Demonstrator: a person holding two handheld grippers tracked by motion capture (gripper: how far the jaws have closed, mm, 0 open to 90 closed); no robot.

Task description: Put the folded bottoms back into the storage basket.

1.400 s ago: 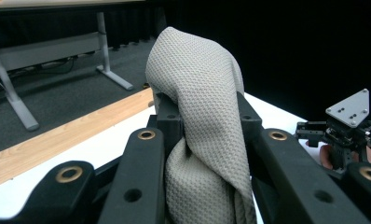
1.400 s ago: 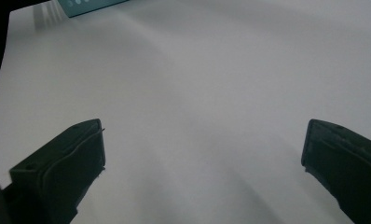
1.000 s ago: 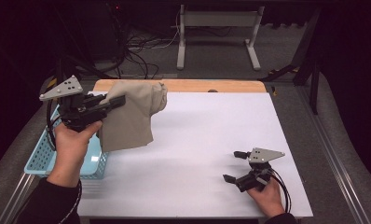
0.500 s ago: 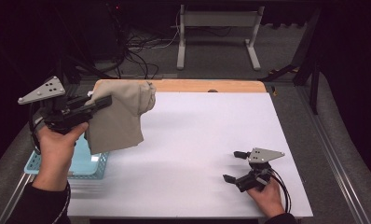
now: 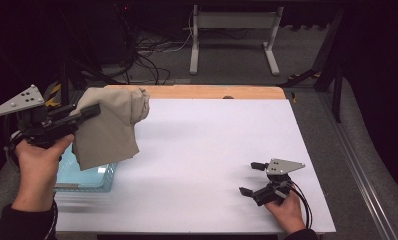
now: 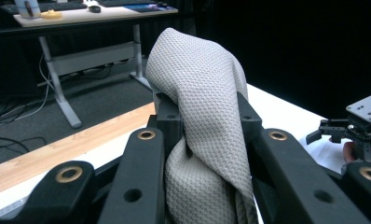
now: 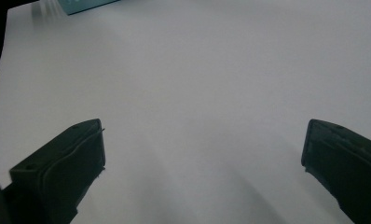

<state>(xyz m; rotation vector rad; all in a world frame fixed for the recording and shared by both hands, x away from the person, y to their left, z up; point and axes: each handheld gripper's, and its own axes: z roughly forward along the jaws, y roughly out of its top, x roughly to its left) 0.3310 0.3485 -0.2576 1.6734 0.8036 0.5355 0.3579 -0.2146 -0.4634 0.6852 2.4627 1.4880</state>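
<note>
Currently the left gripper (image 5: pixel 89 112) has its jaws clamped on a bunched fold of the beige cloth (image 5: pixel 109 127); in the left gripper view the woven fabric (image 6: pixel 207 116) is pinched between the two black jaws and drapes over and below them. The cloth hangs free in the air at the bench's left edge, above the light-blue basket (image 5: pixel 89 175), its lower hem just over the basket's rim.

Progress, judged: the cloth is picked up and clear of the basket; it is not yet laid on the white bench top (image 5: pixel 212 150). Spreading or placing it looks like the work left.

The right gripper (image 5: pixel 252 180) rests low on the bench near the front right corner, jaws spread wide with nothing between them; in the right gripper view only bare white surface lies ahead of it.

Room: the whole middle of the bench is open between the two grippers, well apart. Edges to mind: basket rim under the hem, the wooden strip (image 5: pixel 212 91) along the far side, the left bench edge.
</note>
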